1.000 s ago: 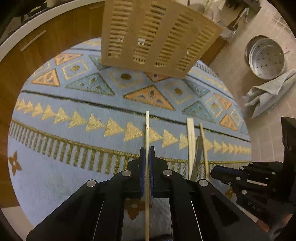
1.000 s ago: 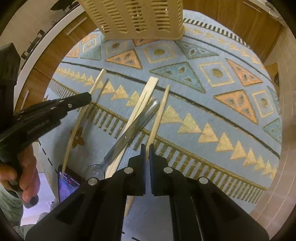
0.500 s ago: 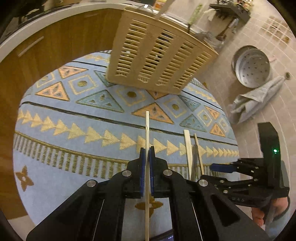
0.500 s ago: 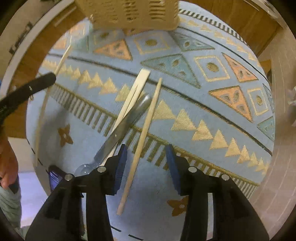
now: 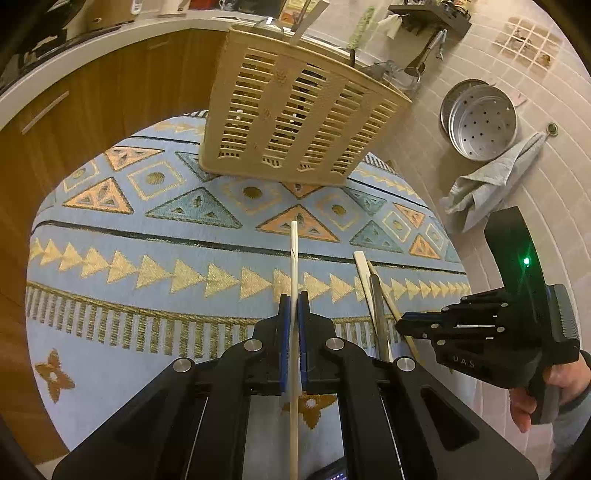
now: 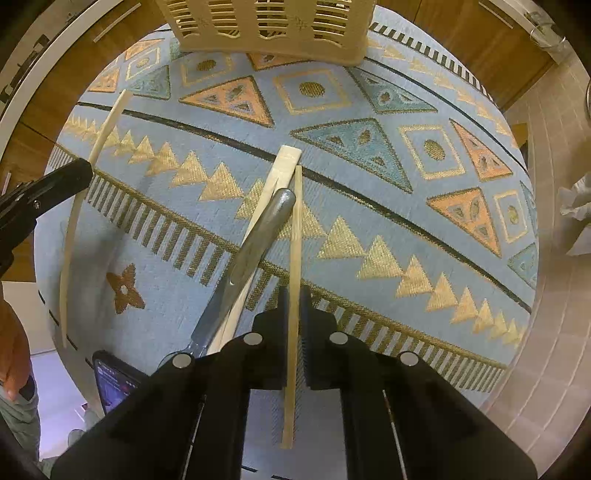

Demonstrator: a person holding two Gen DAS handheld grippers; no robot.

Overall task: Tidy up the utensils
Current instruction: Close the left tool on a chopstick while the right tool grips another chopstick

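Observation:
My left gripper [image 5: 293,306] is shut on a pale chopstick [image 5: 294,251], held above the blue patterned cloth [image 5: 147,295] and pointing toward the beige slotted basket [image 5: 303,122]. My right gripper [image 6: 293,295] points down at the cloth; its jaws are closing, with a second chopstick [image 6: 296,229] pressed between the pads. Just left of that chopstick lie a metal spoon [image 6: 266,229] and a flat wooden utensil [image 6: 286,157]. The right wrist view also shows the left gripper [image 6: 74,173], its chopstick [image 6: 107,129] and the basket [image 6: 273,26].
The cloth covers a round table in front of wooden cabinets [image 5: 92,110]. A phone [image 6: 110,380] lies at the table's near edge. On the tiled floor to the right sit a perforated metal pan [image 5: 480,122] and a grey rag [image 5: 491,181].
The right gripper opened, slid over the chopstick beside the spoon and closed around it. The left gripper rose and tilted up with its chopstick, bringing more of the basket into view.

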